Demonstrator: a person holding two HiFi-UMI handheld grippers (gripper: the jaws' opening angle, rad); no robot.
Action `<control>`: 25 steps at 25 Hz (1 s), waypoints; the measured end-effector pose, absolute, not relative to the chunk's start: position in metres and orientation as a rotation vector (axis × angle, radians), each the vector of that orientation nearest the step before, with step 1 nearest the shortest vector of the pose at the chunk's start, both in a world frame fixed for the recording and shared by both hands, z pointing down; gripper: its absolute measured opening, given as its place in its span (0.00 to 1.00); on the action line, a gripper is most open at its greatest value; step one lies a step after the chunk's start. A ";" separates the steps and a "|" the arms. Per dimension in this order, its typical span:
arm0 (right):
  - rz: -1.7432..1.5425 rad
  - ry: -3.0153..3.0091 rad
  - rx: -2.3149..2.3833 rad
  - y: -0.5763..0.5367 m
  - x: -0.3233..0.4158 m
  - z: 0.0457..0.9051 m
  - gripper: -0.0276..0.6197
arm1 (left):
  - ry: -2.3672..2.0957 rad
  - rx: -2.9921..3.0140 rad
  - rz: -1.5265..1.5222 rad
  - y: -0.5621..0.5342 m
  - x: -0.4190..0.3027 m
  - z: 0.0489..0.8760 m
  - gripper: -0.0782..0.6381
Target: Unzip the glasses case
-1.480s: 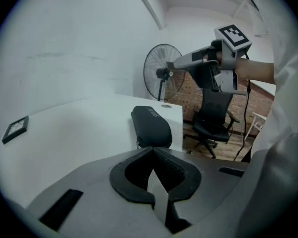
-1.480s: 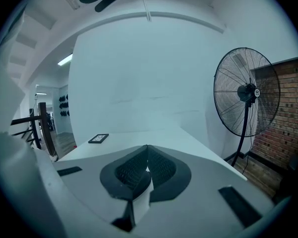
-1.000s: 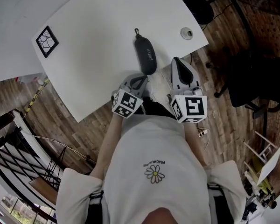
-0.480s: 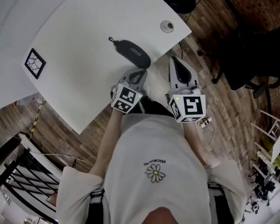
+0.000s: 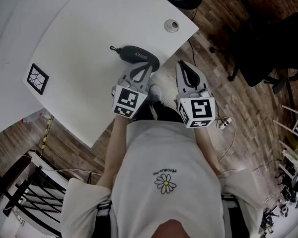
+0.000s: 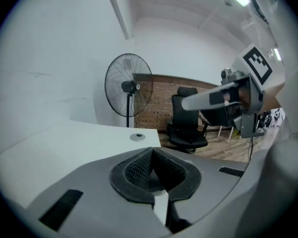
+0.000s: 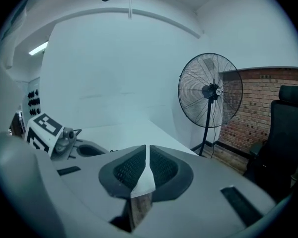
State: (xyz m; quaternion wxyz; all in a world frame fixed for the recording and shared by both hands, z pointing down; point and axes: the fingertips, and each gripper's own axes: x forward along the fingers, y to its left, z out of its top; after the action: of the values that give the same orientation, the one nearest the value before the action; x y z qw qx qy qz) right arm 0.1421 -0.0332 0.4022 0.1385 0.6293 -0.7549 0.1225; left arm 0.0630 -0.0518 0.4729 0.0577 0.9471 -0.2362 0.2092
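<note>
- Glasses case (image 5: 139,57) ungripped: nearest me, left gripper (image 5: 143,71) and right gripper (image 5: 185,66) are both closed tight, empty.
- Case lies on the white table (image 5: 74,38), just beyond my left tips.
- I judge: open one gripper to pin the body, pinch the dark tab (image 5: 112,48) with the other.
- Farthest, that tab is too small to confirm as the zip pull; neither gripper view shows the case.
</note>
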 end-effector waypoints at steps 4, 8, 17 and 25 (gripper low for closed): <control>0.455 -2.207 1.759 -0.030 0.124 0.420 0.13 | -0.774 2.938 0.706 -0.087 0.049 0.447 0.13; 0.569 -2.199 1.691 -0.023 0.106 0.448 0.20 | -0.760 2.965 0.859 -0.105 0.050 0.454 0.13; 0.793 -2.084 1.576 -0.019 0.075 0.522 0.32 | -0.567 2.949 1.170 -0.092 0.061 0.504 0.13; 0.862 -2.010 1.590 -0.025 0.069 0.548 0.32 | -0.602 2.905 1.052 -0.100 0.065 0.506 0.13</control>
State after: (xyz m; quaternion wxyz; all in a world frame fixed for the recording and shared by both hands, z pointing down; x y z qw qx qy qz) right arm 0.0686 -0.0253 0.5479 0.2171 0.5740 -0.7257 0.3111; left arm 0.0651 -0.1001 0.5056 -0.0029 0.9229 -0.1912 0.3343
